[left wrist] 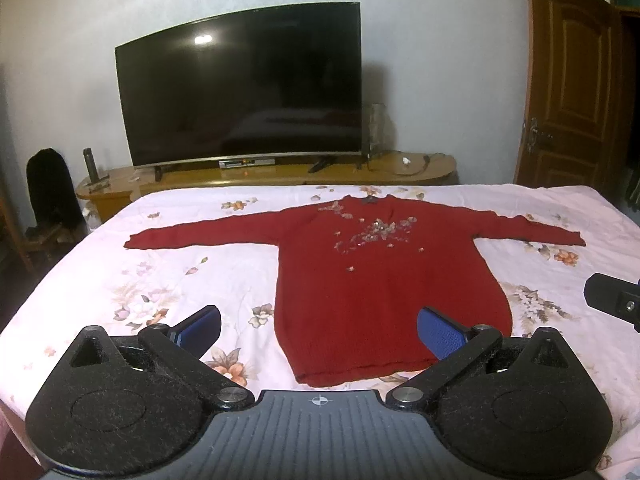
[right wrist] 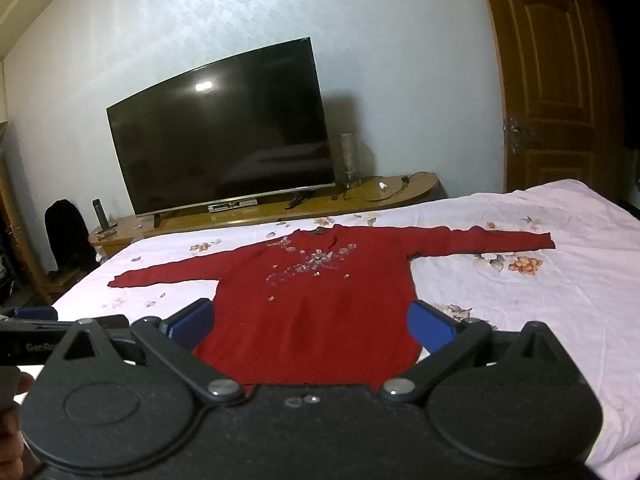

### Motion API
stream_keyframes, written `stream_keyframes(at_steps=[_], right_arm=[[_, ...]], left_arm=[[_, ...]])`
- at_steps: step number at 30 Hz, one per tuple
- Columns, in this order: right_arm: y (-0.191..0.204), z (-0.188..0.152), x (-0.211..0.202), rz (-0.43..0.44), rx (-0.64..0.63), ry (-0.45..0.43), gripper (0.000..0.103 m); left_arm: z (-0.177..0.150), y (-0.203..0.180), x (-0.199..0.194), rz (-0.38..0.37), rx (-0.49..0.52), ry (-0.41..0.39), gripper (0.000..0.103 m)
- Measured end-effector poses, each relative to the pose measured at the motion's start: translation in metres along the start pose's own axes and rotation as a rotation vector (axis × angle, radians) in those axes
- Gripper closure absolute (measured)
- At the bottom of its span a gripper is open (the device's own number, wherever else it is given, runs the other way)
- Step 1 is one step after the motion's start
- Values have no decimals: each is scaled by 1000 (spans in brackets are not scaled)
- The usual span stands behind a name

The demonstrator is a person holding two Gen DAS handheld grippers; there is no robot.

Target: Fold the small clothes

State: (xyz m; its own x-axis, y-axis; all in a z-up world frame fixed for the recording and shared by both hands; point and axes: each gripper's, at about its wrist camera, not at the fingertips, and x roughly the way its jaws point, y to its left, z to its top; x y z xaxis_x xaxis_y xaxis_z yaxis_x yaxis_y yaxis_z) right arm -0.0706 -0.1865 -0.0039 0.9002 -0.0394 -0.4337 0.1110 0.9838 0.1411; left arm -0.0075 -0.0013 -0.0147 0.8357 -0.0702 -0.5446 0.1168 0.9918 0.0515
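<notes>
**Inspector:** At the far left of the left wrist frame, a dark chair (left wrist: 50, 188) stands beside a wooden stand (left wrist: 280, 174). Confirm what sits on the stand.

**Assistant:** A large dark television (left wrist: 242, 84), screen off, fills the upper centre. A dark upright object stands on the stand's left end; I cannot tell what it is. A brown door (left wrist: 568, 80) closes the upper right.

**Inspector:** Position of the garment?

**Assistant:** The red sweater (left wrist: 384, 276) lies flat, front up, on the bed (left wrist: 120, 264), which has a pink flowered sheet. It sits in the middle of the frame, slightly right of centre. Both sleeves are stretched out sideways, collar toward the television, hem toward the camera. Pale decoration is scattered across the chest.

**Inspector:** Left gripper?

**Assistant:** The left gripper (left wrist: 320, 326) hangs at the lower edge, above the hem, its blue pads spread wide with nothing between them. One pad is over the sheet left of the sweater, the other over the sweater's lower right part. Contact cannot be judged.

**Inspector:** Right gripper?

**Assistant:** In the right wrist frame, the right gripper (right wrist: 312, 326) is likewise spread wide and empty, its pads flanking the sweater's lower body. A hand (right wrist: 12, 420) shows at the lower left edge there.
</notes>
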Motion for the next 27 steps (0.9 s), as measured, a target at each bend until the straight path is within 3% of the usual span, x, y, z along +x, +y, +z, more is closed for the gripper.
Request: stream_keyframes(at_steps=[12, 27], right_arm=[[6, 8, 27, -37, 15, 3, 0], [2, 21, 91, -103, 70, 15, 1]], left_arm=[[15, 10, 39, -18, 17, 19, 0], [39, 28, 123, -42, 45, 74, 0]])
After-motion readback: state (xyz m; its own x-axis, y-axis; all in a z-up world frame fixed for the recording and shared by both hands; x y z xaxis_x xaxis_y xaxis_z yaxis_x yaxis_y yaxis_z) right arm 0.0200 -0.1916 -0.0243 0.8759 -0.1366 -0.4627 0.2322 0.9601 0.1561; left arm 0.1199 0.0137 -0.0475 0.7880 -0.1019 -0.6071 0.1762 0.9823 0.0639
